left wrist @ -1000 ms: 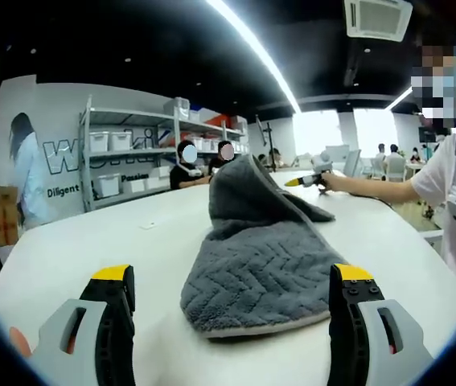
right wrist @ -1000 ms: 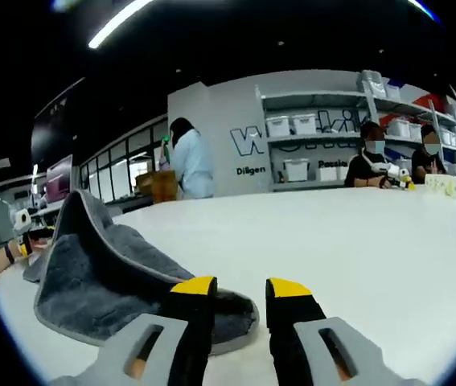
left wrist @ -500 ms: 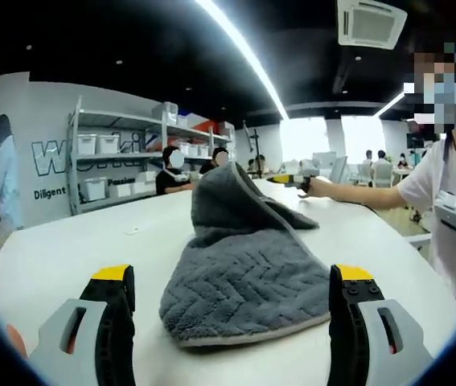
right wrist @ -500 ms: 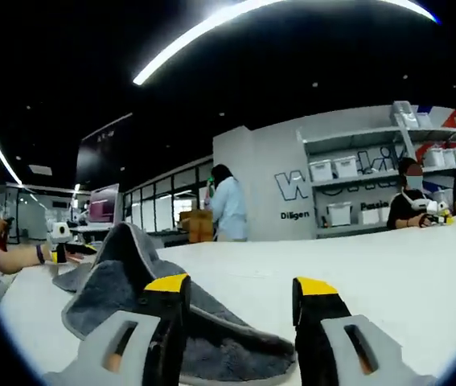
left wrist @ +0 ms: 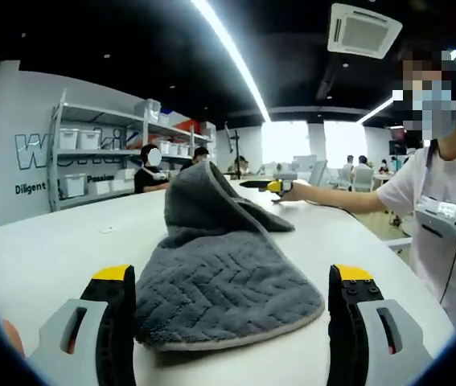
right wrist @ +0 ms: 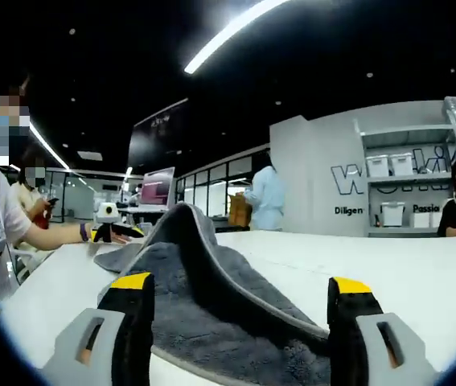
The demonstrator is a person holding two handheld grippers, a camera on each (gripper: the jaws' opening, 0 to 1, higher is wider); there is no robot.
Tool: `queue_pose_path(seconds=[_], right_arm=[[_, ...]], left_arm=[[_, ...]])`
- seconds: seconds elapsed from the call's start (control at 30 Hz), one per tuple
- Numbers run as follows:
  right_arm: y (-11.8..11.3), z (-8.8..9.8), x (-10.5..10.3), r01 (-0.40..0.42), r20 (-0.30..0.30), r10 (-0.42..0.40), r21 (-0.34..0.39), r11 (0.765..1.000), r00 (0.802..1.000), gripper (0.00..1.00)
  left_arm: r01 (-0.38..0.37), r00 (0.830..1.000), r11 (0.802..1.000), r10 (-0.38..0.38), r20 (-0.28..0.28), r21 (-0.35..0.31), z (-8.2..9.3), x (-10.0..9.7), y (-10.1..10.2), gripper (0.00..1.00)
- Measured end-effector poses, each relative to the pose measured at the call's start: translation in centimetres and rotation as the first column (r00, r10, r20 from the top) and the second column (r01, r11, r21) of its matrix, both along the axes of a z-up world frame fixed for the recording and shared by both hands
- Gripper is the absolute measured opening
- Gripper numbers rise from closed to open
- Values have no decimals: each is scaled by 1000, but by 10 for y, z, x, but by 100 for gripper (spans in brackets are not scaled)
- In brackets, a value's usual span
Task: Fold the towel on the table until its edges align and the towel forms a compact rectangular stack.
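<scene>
step: mid-fold, judging by the shape. towel [left wrist: 228, 281] is humped on the desk [left wrist: 43, 249], not yet a flat rectangle; edges not aligned.
left hand-held gripper [left wrist: 232, 277]: jaws spread wide, holding nothing, low over the desk with the towel's near rounded edge lying between them.
right hand-held gripper [right wrist: 240, 283]: jaws also spread, empty, straddling the other side of the towel [right wrist: 211, 314]. It shows in the left gripper view too [left wrist: 269, 186], past the far end of the towel.
towel location: middle of the white desk [right wrist: 421, 273], well in from every edge I can see.
towel look: dark grey, plush, chevron-ribbed pile, lighter piped hem. One layer flopped over itself, a ridge standing up at the centre, a flap trailing off on the far side. Soft, will sag when lifted.
next: I'd guess pinch a hemmed corner on each side, lift together, lay it over to meet the opposite edge, then flatten. Needs both hems caught cleanly, single layer only.
risk: grabbing two layers and dragging the whole heap.
</scene>
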State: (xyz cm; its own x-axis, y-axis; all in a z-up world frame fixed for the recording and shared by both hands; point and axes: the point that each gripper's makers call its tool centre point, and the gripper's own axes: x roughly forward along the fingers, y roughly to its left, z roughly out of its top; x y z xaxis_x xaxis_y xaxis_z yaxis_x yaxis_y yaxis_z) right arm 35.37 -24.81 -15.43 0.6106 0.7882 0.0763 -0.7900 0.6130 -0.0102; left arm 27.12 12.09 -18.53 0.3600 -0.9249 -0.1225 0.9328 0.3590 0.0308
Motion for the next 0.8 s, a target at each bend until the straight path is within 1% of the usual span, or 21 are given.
queue_pose_path(seconds=[0.03,0.1,0.13,0.17,0.3,0.37,0.4,0.47,0.57,0.67,0.7,0.8], right_arm=[[3,-2,-2,-28,-16,28,9,1000,999,100],[3,-5,-1,-43,-32,44,7,999,999,99],[4,-9,0,-42,-33,41,-15,999,999,99],[4,-12,1,-40,-34,39,-37,998,999,99],[7,-15,-1,-58,-45,57,-40,997,997,99],[5,-18,0,-54,-59,51,-43,998,997,99],[5,-18,0,-52,-62,49,-40,998,997,99],[4,-17,0,-47,-59,45,-34,998,997,99],[2,-14,2,-34,-57,33,-19,999,998,99],[0,-10,3,-21,-55,21,2,1000,998,99],[-1,-9,3,-20,-54,20,7,1000,998,99],[0,-8,2,-16,-55,17,15,1000,998,99]], left_arm=[[25,1000,1000,-26,-6,-4,-1,-5,-4,98],[50,999,999,-50,-13,-18,1,-10,-8,96],[83,996,996,-84,-24,-36,1,-17,-12,94],[92,995,995,-93,-28,-33,1,-18,-12,93],[131,991,991,-132,-40,-20,-4,-26,-17,87],[191,977,980,-195,-91,-48,-6,-38,-23,84],[210,971,976,-215,-109,-49,-8,-41,-24,80],[229,967,973,-230,-114,-16,-14,-45,-27,76],[252,960,967,-248,-130,20,-23,-52,-29,71],[273,954,961,-265,-143,43,-28,-58,-31,61],[277,953,960,-268,-143,42,-29,-59,-31,60],[286,953,957,-279,-117,50,-29,-61,-32,56]])
